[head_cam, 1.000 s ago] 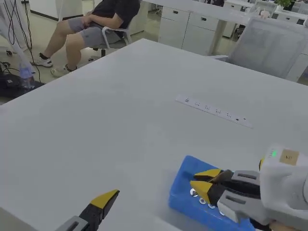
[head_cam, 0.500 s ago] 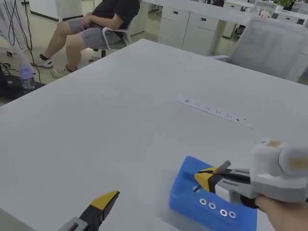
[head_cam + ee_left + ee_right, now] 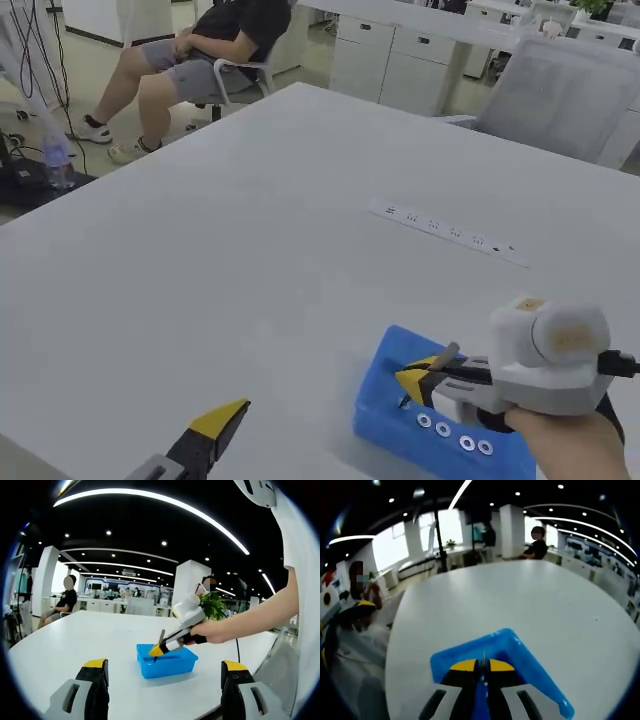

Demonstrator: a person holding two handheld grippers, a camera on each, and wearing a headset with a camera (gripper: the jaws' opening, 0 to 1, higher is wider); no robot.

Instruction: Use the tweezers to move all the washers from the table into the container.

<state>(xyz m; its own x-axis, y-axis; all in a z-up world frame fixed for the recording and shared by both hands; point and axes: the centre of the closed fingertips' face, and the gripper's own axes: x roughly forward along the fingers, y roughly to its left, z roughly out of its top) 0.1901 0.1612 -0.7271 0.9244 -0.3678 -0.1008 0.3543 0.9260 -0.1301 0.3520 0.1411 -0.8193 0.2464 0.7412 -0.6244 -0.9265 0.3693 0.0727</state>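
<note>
Drop-off step, by my reading: my right tongs (image 3: 418, 380) hung over the near end of the blue container (image 3: 380, 420), and there they were, clamped tight on the tweezers (image 3: 446, 352). In the right gripper view the yellow tips met on that thin blade with no gap showing. The tweezers angled down so the point sat inside the container, just above its floor. Was a washer pinched at that point? Too small to tell.

Four washers (image 3: 443, 428) lay in a row on the container's floor, just beside the tweezer point. The container itself sat on the grey counter (image 3: 250, 230), close to my edge of it.

My left tongs (image 3: 164, 667) were spread wide and gripped nothing, hovering low above the counter, well apart from the container. In the left gripper view I saw the container and the right tongs framed between the two jaws.

Next, as I judged it: ease the squeeze so anything at the point drops, lift the tweezers straight up clear of the wall, then scan the counter for any washer left.
</note>
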